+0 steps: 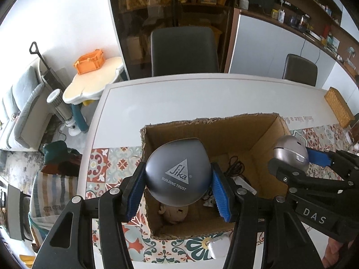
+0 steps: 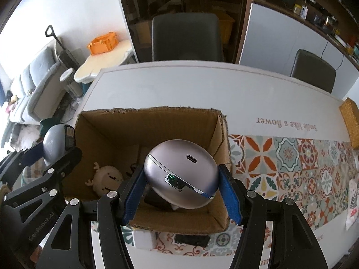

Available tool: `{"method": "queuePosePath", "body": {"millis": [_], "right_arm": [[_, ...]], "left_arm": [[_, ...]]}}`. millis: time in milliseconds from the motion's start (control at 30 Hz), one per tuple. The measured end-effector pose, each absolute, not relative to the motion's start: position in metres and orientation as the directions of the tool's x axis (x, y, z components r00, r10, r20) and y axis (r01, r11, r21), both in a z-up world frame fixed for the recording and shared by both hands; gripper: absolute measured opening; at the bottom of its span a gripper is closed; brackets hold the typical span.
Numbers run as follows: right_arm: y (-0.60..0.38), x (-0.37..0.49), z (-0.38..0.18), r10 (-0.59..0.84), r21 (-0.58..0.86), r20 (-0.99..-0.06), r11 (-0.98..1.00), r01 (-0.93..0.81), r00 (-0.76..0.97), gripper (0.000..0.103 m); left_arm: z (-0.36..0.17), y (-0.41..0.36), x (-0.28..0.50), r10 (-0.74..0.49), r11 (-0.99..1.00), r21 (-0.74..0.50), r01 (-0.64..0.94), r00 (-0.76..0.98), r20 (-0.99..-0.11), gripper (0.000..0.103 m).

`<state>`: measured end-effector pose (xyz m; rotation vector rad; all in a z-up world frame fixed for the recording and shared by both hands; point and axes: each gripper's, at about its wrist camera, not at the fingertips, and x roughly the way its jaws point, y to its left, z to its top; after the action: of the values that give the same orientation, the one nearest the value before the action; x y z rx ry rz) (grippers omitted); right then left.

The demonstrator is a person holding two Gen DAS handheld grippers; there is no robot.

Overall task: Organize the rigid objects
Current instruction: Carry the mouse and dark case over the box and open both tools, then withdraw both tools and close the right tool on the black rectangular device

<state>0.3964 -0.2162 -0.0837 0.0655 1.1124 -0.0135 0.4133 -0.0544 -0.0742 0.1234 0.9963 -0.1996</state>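
My left gripper [image 1: 178,187] is shut on a dark grey rounded case [image 1: 177,170] printed "Sika Building Trust", held above the open cardboard box [image 1: 208,125]. My right gripper [image 2: 181,190] is shut on a silver egg-shaped case [image 2: 179,174] with a USB port, held over the same box [image 2: 148,114]. The right gripper with its silver case [image 1: 290,152] shows at the box's right wall in the left wrist view. The left gripper with its grey case [image 2: 52,145] shows at the box's left in the right wrist view. Inside the box lie a beige figure [image 2: 105,178] and black cables [image 1: 234,163].
The box stands on a white table [image 2: 179,85] with a patterned tile runner [image 2: 291,163]. A white adapter [image 1: 218,248] and a black pad [image 2: 191,239] lie in front of the box. A woven basket [image 1: 337,107] sits at the right edge. Two dark chairs [image 1: 184,51] stand behind.
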Motion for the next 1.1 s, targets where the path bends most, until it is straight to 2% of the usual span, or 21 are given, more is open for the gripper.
{"method": "queuePosePath", "body": {"millis": [200,333,467,500,767,933,1100], "right_arm": [[-0.219,0.405,-0.093,0.025,0.047,-0.910,0.998,0.044,0.414,0.063],[-0.217,0.406,-0.094,0.028,0.051,-0.913,0.998,0.045,0.406,0.063],[-0.216,0.403,-0.092,0.011,0.036,-0.912,0.998,0.051,0.411,0.064],[-0.216,0.402,-0.091,0.010,0.035,-0.911,0.998,0.053,0.413,0.067],[-0.218,0.375,-0.070,-0.009,0.030,-0.883,0.997,0.076,0.469,0.073],[-0.221,0.351,-0.059,-0.017,0.032,-0.867,0.995,0.091,0.499,0.075],[-0.225,0.327,-0.053,-0.028,0.036,-0.854,0.993,0.112,0.520,0.076]], "left_arm": [[-0.076,-0.052,0.415,-0.103,0.977,0.013,0.212,0.528,-0.843,0.056],[-0.069,-0.047,0.411,-0.085,0.982,0.025,0.189,0.549,-0.831,0.064],[-0.064,-0.038,0.402,-0.075,0.985,0.029,0.172,0.565,-0.821,0.065],[-0.063,-0.037,0.399,-0.075,0.985,0.027,0.170,0.567,-0.821,0.065],[-0.051,-0.025,0.370,-0.097,0.988,-0.003,0.157,0.598,-0.795,0.086],[-0.043,-0.025,0.352,-0.088,0.989,0.007,0.150,0.621,-0.779,0.093],[-0.041,-0.025,0.334,-0.100,0.988,-0.002,0.156,0.625,-0.774,0.094]]}}
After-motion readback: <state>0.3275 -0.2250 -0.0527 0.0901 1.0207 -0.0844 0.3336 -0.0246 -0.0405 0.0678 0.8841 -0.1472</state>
